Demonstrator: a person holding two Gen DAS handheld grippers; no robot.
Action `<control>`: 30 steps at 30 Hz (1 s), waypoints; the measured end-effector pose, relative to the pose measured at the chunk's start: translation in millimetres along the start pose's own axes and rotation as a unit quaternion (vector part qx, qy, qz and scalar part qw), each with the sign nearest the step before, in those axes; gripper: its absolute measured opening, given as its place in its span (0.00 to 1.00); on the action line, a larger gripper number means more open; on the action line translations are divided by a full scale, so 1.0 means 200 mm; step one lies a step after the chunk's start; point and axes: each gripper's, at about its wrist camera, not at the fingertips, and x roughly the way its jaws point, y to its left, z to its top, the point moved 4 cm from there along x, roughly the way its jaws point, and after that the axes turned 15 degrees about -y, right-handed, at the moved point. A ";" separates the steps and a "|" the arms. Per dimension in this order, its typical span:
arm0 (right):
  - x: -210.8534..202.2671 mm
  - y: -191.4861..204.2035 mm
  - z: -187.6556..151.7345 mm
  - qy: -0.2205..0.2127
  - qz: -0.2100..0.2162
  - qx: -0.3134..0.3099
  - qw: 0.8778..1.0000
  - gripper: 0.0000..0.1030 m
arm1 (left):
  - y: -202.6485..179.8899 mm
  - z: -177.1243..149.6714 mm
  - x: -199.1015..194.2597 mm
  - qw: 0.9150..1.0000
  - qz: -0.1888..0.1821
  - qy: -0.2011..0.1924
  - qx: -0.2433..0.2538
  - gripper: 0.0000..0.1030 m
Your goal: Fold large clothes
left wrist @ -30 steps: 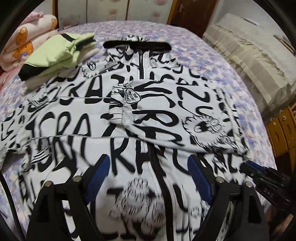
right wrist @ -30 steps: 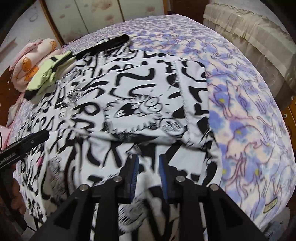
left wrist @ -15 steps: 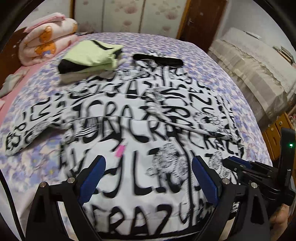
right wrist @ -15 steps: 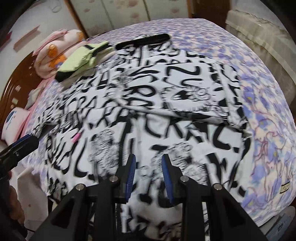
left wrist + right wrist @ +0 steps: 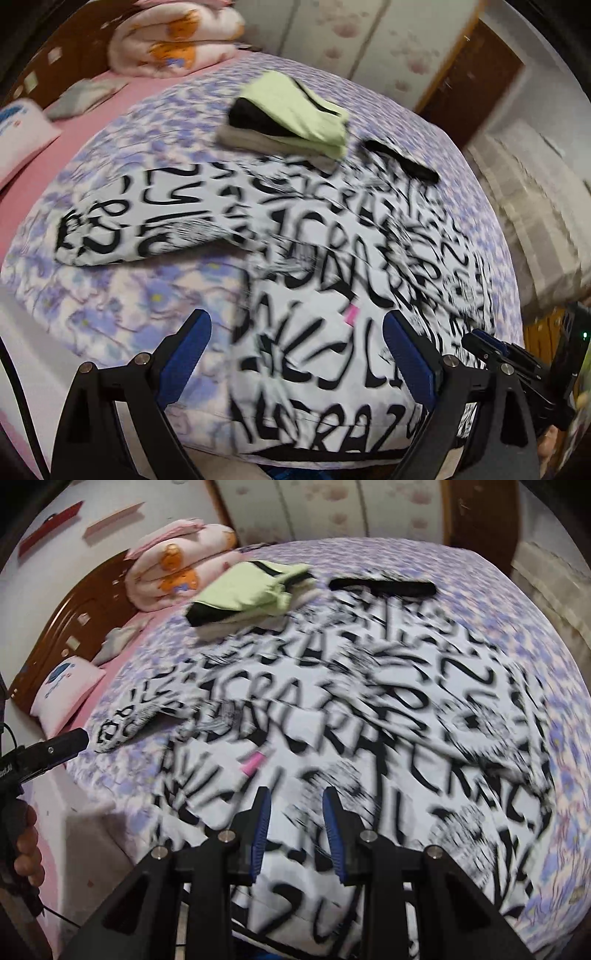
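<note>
You are working between two folds of the black-and-white printed jacket [image 5: 332, 266], which is lying spread on the flowered bedspread [image 5: 122, 306], its collar near the green folded clothes [image 5: 295, 110]. One sleeve [image 5: 122, 221] is lying out to the side, not yet folded in. Your left gripper [image 5: 295, 354] is hanging with jaws wide and empty; your right gripper [image 5: 297, 830] is keeping a narrow gap, nothing between the pads. Next you are probably needing that loose sleeve. Compared with one second ago, both cameras are sitting farther back and higher, showing the hem and more bed.
</note>
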 end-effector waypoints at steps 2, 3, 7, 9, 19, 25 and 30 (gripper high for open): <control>0.03 0.09 0.09 -0.009 0.010 -0.011 1.000 0.28 | 0.11 0.05 0.01 1.000 0.005 0.001 -0.023 0.91; 0.05 0.13 0.13 -0.014 0.014 -0.017 1.000 0.28 | 0.19 0.09 0.01 0.999 0.009 0.000 -0.038 0.91; 0.13 0.30 0.32 -0.035 0.030 -0.032 0.998 0.28 | 0.43 0.21 0.04 0.996 0.029 -0.009 -0.088 0.91; 0.18 0.38 0.41 -0.047 0.035 -0.041 0.997 0.28 | 0.54 0.26 0.07 0.993 0.034 -0.013 -0.113 0.91; 0.66 0.61 0.57 -0.037 0.047 -0.052 0.997 0.29 | 1.21 0.26 0.44 0.963 0.110 0.027 -0.247 0.89; 0.92 0.67 0.49 0.004 0.051 -0.048 0.998 0.29 | 1.45 0.14 0.64 0.946 0.168 0.068 -0.269 0.86; 1.05 0.70 0.39 0.036 0.064 -0.048 0.996 0.29 | 1.62 0.01 0.72 0.916 0.209 0.097 -0.329 0.86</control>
